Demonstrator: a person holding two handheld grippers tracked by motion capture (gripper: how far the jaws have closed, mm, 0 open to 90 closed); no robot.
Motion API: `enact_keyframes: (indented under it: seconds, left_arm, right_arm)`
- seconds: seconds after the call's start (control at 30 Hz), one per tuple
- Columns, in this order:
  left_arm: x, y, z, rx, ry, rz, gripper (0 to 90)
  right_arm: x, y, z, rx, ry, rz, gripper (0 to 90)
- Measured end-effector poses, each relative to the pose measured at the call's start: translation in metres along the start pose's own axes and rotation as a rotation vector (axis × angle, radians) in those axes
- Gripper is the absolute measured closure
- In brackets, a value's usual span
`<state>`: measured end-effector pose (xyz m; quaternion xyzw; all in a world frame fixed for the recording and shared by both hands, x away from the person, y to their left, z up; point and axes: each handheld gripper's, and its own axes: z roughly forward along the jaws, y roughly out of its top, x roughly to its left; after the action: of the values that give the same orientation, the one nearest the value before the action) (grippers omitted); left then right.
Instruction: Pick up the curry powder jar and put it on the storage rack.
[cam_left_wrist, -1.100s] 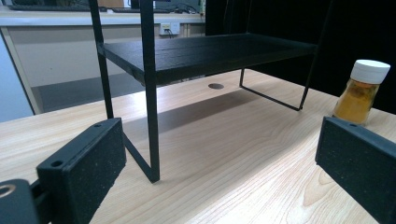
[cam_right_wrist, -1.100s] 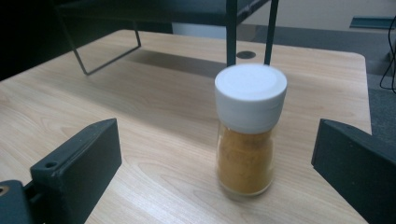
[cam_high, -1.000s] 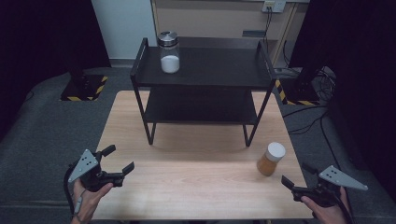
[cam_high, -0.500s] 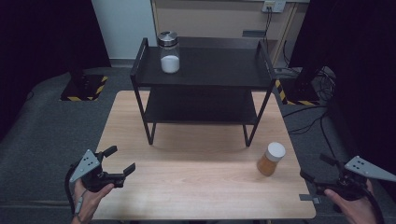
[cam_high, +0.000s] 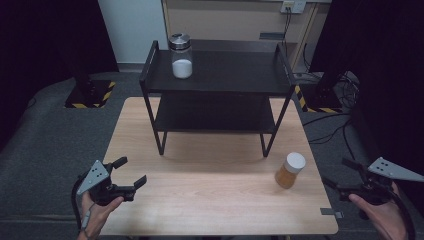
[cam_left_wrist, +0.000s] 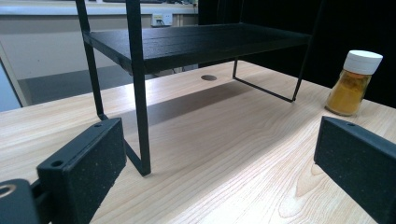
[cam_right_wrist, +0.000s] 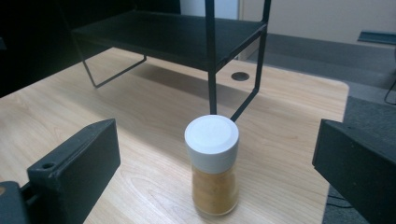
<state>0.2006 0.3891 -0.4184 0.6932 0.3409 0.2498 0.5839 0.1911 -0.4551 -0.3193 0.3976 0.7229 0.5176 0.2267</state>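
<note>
A spice jar (cam_high: 290, 170) with a white lid and orange powder stands upright on the wooden table (cam_high: 215, 200), near its right edge. My right gripper (cam_high: 336, 172) is open just off that edge, to the jar's right. In the right gripper view the jar (cam_right_wrist: 212, 172) stands ahead between the wide-apart fingers (cam_right_wrist: 79, 163), untouched. My left gripper (cam_high: 131, 171) is open and empty at the table's front left. From there the jar (cam_left_wrist: 353, 83) appears far off, to the right.
A black two-tier shelf (cam_high: 215, 80) stands at the back of the table. On its top tier, at the left, is a glass jar (cam_high: 181, 56) with a silver lid and white powder. A small grey tag (cam_high: 331, 212) lies at the front right edge.
My right gripper has moved to the right and a little away from me, off the table's right edge. The left gripper and the jars have stayed put.
</note>
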Motion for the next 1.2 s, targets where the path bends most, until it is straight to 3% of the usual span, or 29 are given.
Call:
enact_keyframes:
  seconds: [0.43,0.93,1.2]
  left_arm:
    - [0.0,0.0,0.0,0.003,0.002,0.002,1.1]
    - [0.0,0.0,-0.001,0.003,0.002,0.005,1.2]
    - [0.0,0.0,0.0,0.004,0.001,0.006,1.2]
  right_arm:
    - [-0.004,0.009,0.043,0.086,0.022,-0.033,1.7]
    - [-0.013,0.002,0.084,0.149,0.04,-0.016,2.8]
    - [-0.013,0.002,0.104,0.182,0.041,-0.038,4.5]
